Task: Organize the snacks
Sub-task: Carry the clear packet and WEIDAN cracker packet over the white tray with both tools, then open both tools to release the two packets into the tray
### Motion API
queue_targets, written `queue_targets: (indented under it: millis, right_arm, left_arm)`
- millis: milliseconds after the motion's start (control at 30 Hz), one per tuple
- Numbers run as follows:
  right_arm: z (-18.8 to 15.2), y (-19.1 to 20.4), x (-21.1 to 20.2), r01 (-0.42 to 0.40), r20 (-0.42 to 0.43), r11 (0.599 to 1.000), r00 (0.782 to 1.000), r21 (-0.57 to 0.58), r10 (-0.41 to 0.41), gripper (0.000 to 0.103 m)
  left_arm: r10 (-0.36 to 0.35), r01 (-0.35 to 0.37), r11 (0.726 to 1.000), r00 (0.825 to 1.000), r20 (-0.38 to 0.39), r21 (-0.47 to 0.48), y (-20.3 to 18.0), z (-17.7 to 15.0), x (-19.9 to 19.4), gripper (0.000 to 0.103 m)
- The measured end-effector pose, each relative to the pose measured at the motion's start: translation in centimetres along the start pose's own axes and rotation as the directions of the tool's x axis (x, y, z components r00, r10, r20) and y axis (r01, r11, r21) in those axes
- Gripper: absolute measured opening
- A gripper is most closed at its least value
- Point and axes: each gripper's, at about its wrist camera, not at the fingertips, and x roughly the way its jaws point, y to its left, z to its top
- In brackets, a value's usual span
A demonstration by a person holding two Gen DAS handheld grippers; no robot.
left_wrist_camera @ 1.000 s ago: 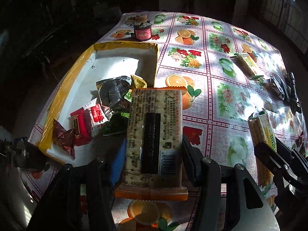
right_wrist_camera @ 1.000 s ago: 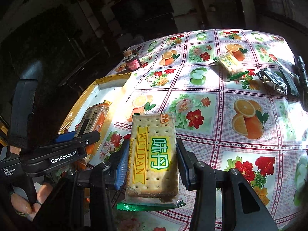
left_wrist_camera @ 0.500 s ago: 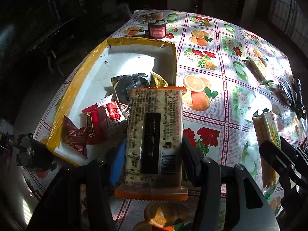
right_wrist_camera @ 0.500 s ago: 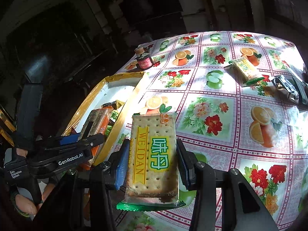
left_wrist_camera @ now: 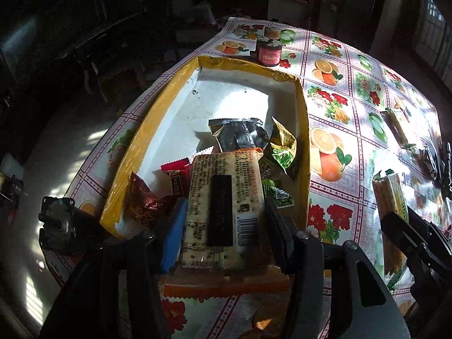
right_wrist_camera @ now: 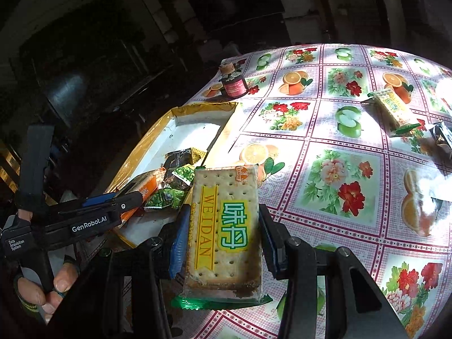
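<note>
Both hands are carrying cracker packs to the yellow-rimmed box, so the step in hand looks like the delivery of two snacks at once. The left claw is clamped on the orange-edged cracker pack, printed back and barcode up, its far end above the near end of the box, over the red wrappers and the silver and green sachets already inside. The right claw is clamped on the green-edged WEIDAN cracker pack, which hangs above the floral desk just beside the box's right wall.

Next, I judge, the left pack can be lowered and let go onto the pile. The right pack must first cross that wall, clear of the left claw. Another cracker pack and a silver sachet lie well apart on the desk, not yet collected.
</note>
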Motion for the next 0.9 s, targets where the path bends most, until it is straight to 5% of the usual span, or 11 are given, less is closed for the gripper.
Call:
queue_targets:
  millis: [400,900]
  right_arm:
    - [2.7,4.2,5.7,-0.111,-0.049,0.992,0.993,-0.056,0.108,0.045]
    - [4.4,5.9,11.5,-0.096,-0.106,0.989,0.991,-0.11,0.084,0.045]
  left_arm:
    - [0.034,-0.035,0.998,0.999,-0.012,-0.056,3.0,1.7,1.5,0.054]
    - [0.057,-0.061,0.995,0.997,-0.042,-0.081,4.8,2.3,3.9,0.055]
